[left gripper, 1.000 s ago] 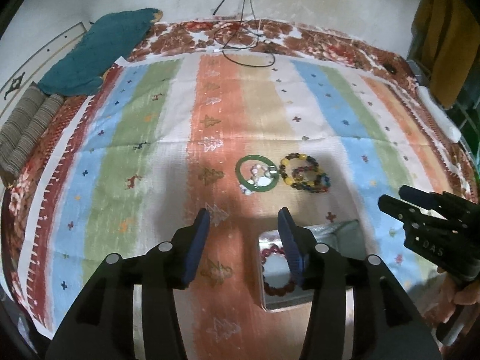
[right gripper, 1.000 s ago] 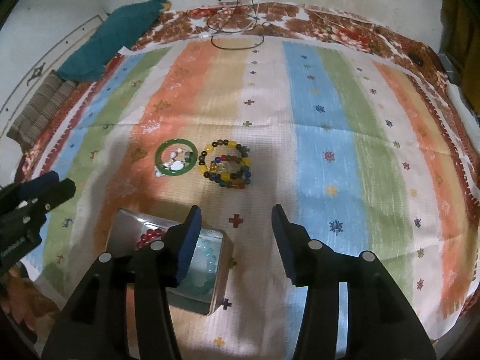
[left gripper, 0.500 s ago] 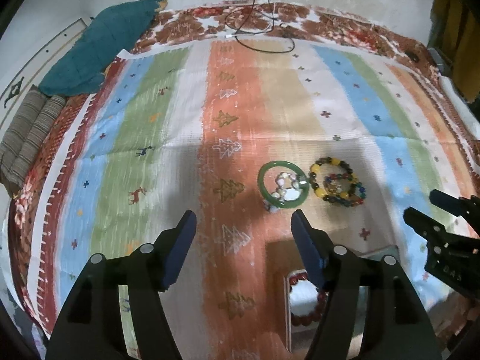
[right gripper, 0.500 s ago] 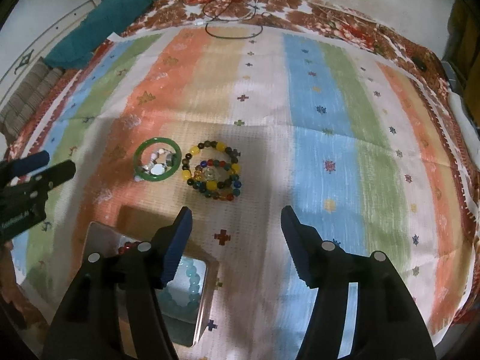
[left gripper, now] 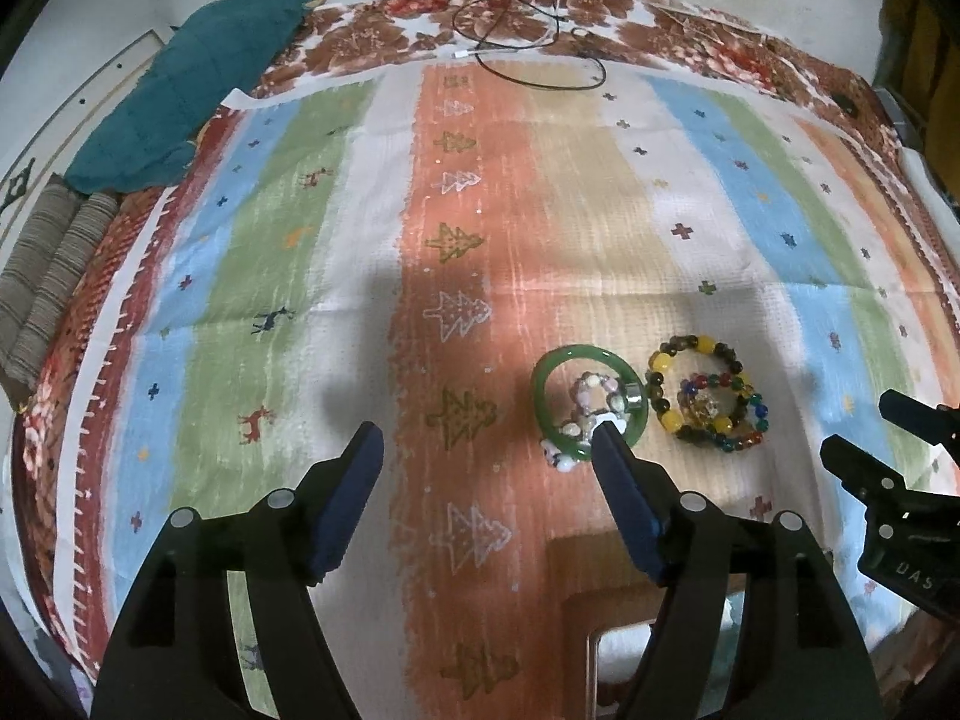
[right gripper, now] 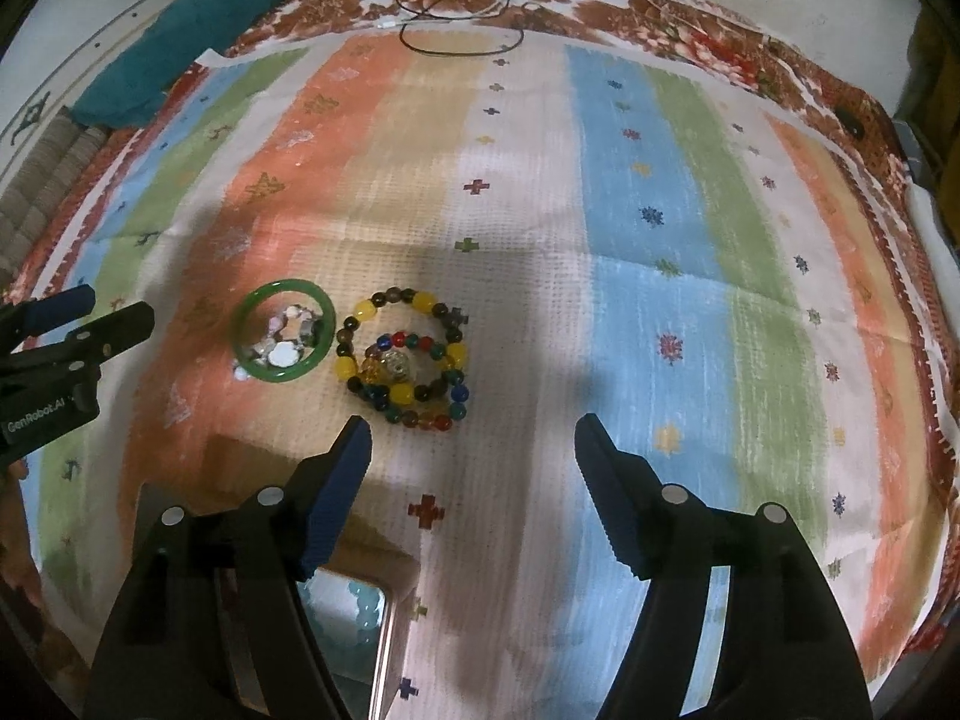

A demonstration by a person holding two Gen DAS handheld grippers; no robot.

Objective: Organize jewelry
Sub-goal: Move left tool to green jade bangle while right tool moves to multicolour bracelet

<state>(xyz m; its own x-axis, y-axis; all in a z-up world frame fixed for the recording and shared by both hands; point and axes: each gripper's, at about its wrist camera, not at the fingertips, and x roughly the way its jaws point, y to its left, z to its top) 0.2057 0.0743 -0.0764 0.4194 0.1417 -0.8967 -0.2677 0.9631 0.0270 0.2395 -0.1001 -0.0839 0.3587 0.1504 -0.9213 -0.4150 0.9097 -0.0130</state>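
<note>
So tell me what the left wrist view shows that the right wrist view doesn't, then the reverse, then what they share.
Only the left wrist view shows the right gripper from the side, at its right edge, and deer figures on the striped blanket.

Only the right wrist view shows the left gripper from the side, and pale blue beads inside the metal tin.

Both show the green bangle with a pale bead bracelet inside it, the multicoloured bead bracelets, the teal cloth and a black cable. Both grippers' jaws are opening, with nothing between them.

Both wrist views look steeply down; both share the green bangle (left gripper: 589, 405) (right gripper: 284, 338).
</note>
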